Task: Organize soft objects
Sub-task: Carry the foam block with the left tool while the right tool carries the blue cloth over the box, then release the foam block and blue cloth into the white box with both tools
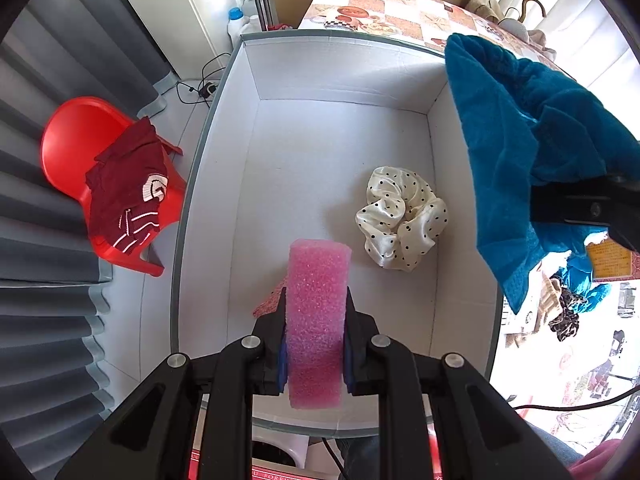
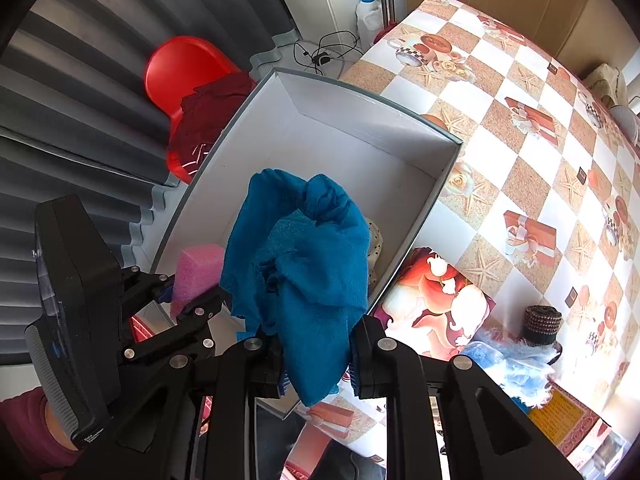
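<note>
My left gripper point(image 1: 315, 320) is shut on a pink foam sponge point(image 1: 318, 304) and holds it above the near end of the open white box point(image 1: 304, 80). A cream polka-dot scrunchie point(image 1: 400, 216) lies on the box floor at the right. My right gripper point(image 2: 316, 354) is shut on a blue towel point(image 2: 308, 256), bunched and hanging over the box's near right side; the towel also shows in the left wrist view point(image 1: 520, 140). The left gripper point(image 2: 188, 292) with the sponge point(image 2: 196, 272) shows in the right wrist view too.
The box point(image 2: 360, 128) sits on a table with a checkered cloth point(image 2: 520, 140). A red chair point(image 1: 80, 148) with a maroon garment point(image 1: 128, 192) stands left. A patterned tissue box point(image 2: 436, 304), a dark scrunchie point(image 2: 542, 320) and light-blue fluff point(image 2: 508, 364) lie at the right.
</note>
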`<state>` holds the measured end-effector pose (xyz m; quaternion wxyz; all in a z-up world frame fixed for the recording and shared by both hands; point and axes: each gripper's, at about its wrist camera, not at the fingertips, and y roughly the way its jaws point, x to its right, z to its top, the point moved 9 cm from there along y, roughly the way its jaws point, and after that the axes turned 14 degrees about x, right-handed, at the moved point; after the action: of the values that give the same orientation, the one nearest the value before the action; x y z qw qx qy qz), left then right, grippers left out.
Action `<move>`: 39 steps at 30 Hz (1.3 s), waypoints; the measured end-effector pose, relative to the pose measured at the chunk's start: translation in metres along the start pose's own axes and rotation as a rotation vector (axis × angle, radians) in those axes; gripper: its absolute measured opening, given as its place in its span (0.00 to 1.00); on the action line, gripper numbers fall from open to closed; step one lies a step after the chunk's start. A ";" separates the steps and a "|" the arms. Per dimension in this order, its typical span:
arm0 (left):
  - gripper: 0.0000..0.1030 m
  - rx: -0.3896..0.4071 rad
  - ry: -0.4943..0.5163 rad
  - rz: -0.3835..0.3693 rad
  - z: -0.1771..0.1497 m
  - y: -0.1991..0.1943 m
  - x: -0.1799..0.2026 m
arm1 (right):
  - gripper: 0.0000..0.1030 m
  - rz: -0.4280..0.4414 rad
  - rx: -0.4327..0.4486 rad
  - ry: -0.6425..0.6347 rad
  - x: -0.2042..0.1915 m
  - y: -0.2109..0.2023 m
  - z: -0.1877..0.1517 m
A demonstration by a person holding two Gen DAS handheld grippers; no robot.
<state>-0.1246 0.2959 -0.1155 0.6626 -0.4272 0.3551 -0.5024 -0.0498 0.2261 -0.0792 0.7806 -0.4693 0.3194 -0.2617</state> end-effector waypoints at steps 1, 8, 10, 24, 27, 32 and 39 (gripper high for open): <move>0.22 0.001 0.000 0.001 0.000 0.000 0.000 | 0.21 0.000 0.001 -0.001 0.000 0.000 0.000; 0.22 0.004 -0.004 0.004 0.000 -0.001 0.000 | 0.21 -0.004 0.006 -0.004 -0.001 0.000 0.001; 0.22 0.005 -0.004 0.003 0.001 -0.003 0.000 | 0.21 -0.006 0.006 -0.002 -0.001 -0.001 0.001; 0.22 0.010 0.012 0.010 0.006 -0.007 0.003 | 0.21 -0.008 0.018 -0.001 -0.001 -0.006 0.003; 0.22 0.011 0.013 0.011 0.007 -0.008 0.003 | 0.21 -0.009 0.020 -0.003 -0.001 -0.006 0.004; 0.22 0.012 0.015 0.013 0.008 -0.008 0.003 | 0.21 -0.009 0.023 -0.009 -0.001 -0.007 0.006; 0.22 0.022 0.011 0.005 0.010 -0.010 0.004 | 0.21 0.001 0.017 -0.016 -0.005 -0.004 0.011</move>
<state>-0.1179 0.2929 -0.1029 0.6665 -0.4165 0.3542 -0.5068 -0.0455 0.2346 -0.0707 0.7871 -0.4646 0.3112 -0.2602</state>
